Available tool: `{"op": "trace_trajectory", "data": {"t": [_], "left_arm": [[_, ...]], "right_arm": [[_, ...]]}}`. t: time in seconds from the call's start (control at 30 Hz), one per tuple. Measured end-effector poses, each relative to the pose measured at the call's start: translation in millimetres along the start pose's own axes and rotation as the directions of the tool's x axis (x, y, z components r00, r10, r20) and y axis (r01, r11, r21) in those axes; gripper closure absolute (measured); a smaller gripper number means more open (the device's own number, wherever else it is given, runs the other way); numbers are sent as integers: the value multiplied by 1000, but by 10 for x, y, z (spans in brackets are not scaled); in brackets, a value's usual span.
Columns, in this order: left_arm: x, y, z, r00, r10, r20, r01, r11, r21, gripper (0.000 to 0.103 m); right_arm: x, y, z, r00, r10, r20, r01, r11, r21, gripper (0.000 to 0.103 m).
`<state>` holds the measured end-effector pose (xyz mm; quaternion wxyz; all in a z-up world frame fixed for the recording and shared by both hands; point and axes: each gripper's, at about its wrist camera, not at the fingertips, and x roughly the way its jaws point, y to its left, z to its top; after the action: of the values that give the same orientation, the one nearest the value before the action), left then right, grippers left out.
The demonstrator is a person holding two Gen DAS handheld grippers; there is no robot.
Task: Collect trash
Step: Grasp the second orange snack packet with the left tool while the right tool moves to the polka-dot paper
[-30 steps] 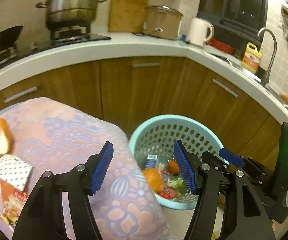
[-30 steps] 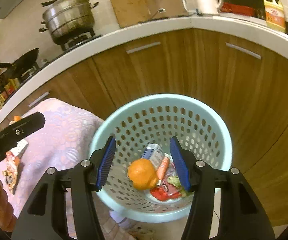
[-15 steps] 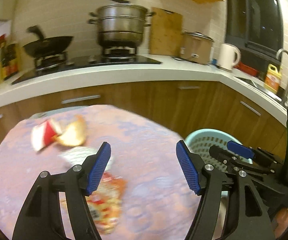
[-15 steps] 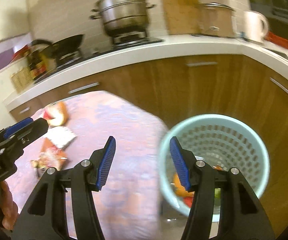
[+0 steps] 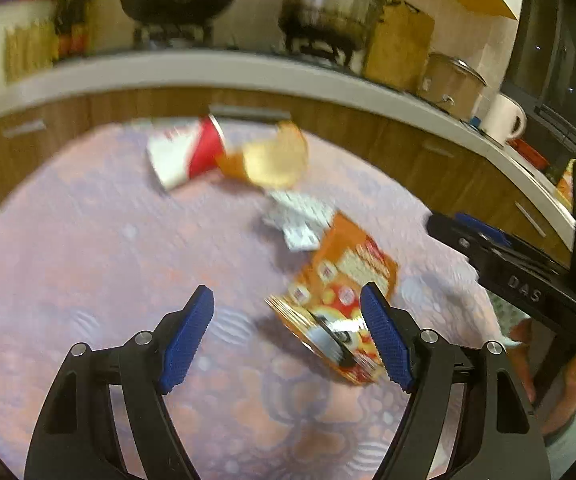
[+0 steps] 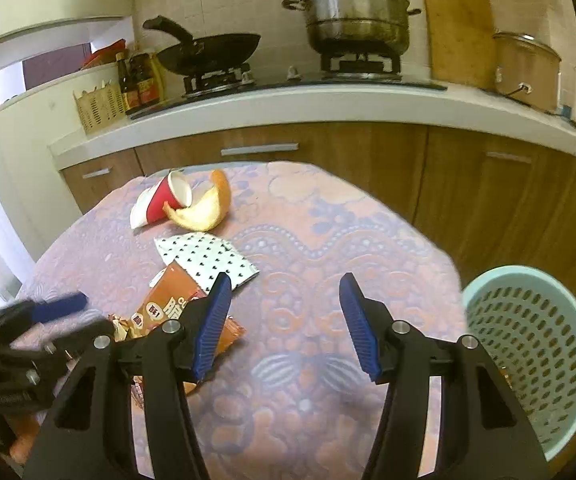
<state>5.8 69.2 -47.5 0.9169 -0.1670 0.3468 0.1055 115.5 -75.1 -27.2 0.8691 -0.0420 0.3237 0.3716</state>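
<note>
Both grippers hung over a round table (image 6: 328, 216) covered in a pink and lilac patterned cloth, with four pieces of trash lying on it; the left gripper (image 5: 288, 334) was released, its jaws having just been opening, and nothing was pressed between its blue pads, though the near end of an orange snack wrapper (image 5: 340, 280) lay on the cloth just inside the right-hand pad; the right gripper (image 6: 286, 322) also stood apart and empty, only bare cloth showing between its fingers, with the same wrapper (image 6: 168, 308) partly hidden behind its left finger; in the right wrist view a white sheet with small dark dots (image 6: 204, 258) overlapped the wrapper's far end; beyond it a red and white paper cup (image 6: 160, 202) lay on its side near the table's far edge, and a curl of orange peel (image 6: 204, 210) touched the cup's mouth; a pale blue perforated basket (image 6: 528, 344) stood on the floor just beside the table, at the right of that view, against the wooden cabinets (image 6: 408, 160); on the counter behind sat a black wok (image 6: 212, 50) and a steel steamer pot (image 6: 356, 8) on the stove; the left wrist view was blurred.
</note>
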Motion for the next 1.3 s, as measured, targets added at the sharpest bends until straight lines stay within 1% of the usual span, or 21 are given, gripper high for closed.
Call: {"op": "trace_trajectory", "data": {"t": [0.03, 0.07, 0.13, 0.2, 0.23, 0.27, 0.3, 0.33, 0.37, 0.4, 0.43, 0.57, 0.73, 0.8, 0.9, 1.03, 1.07, 1.13, 1.17, 1.2, 1.3], "left_arm": [[92, -23, -26, 999, -18, -41, 18, 1000, -3, 29], [173, -52, -48, 998, -19, -68, 20, 1000, 2, 29], [248, -88, -38, 996, 12, -87, -10, 1000, 25, 31], [293, -127, -4, 995, 11, -100, -8, 1000, 28, 32], [313, -142, -3, 995, 19, -102, -16, 999, 30, 34], [328, -180, -5, 994, 38, -98, -34, 998, 45, 39], [341, -229, -13, 993, 62, -99, -56, 996, 67, 40], [346, -257, -17, 992, 76, -98, -69, 994, 81, 44], [350, -290, -26, 992, 85, -97, -76, 992, 97, 54], [348, -306, -32, 991, 95, -95, -85, 991, 105, 57], [349, -323, -37, 990, 106, -92, -95, 989, 113, 66], [318, -322, -36, 990, 112, -80, -103, 989, 109, 76], [151, -233, -53, 995, 76, -64, -70, 993, 95, 83], [48, -157, -36, 996, 70, -48, -66, 994, 91, 83], [-215, 100, 13, 997, 77, -12, -76, 996, 50, 83], [-429, 485, 70, 991, 131, 27, -130, 991, -29, 83], [-461, 630, 89, 989, 147, 34, -144, 987, -69, 83], [-478, 889, 114, 984, 172, 34, -166, 975, -149, 83], [-478, 976, 116, 983, 177, 38, -168, 970, -177, 83], [-471, 1058, 156, 983, 176, 48, -164, 966, -199, 83], [-440, 1103, 136, 980, 182, 77, -162, 964, -211, 83]], "right_arm": [[42, -3, -21, 1000, 11, -10, -11, 1000, 10, 50], [73, -10, -33, 1000, 9, -18, -9, 1000, 15, 50], [79, -15, -35, 1000, 1, -17, 0, 1000, 14, 50], [75, -10, -40, 1000, 6, -12, -5, 1000, 12, 50], [84, -9, -43, 1000, 2, -15, -2, 1000, 11, 50], [92, -6, -46, 1000, 1, -19, -1, 1000, 10, 50], [96, 3, -44, 1000, 0, -19, 0, 1000, 6, 50], [98, 13, -45, 1000, -2, -18, 2, 1000, 0, 50], [100, 22, -43, 1000, -3, -18, 3, 1000, -5, 50], [102, 30, -40, 1000, -5, -18, 4, 1000, -8, 50], [106, 39, -42, 1000, -9, -19, 9, 1000, -12, 50], [105, 60, -42, 1000, -14, -20, 13, 1000, -24, 50], [87, 100, -22, 1000, 6, -30, -8, 999, -42, 50], [71, 116, 21, 999, 32, -38, -33, 999, -33, 50], [42, 202, 119, 998, 59, -38, -61, 997, -43, 50], [143, 414, 224, 993, 90, -70, -95, 993, -73, 50], [196, 487, 235, 993, 86, -80, -93, 992, -89, 50], [304, 616, 231, 993, 72, -98, -83, 990, -118, 41], [369, 676, 221, 992, 69, -106, -82, 988, -128, 35], [416, 715, 208, 991, 66, -112, -81, 988, -134, 31], [566, 856, 182, 992, 33, -125, -55, 982, -178, 28]]}}
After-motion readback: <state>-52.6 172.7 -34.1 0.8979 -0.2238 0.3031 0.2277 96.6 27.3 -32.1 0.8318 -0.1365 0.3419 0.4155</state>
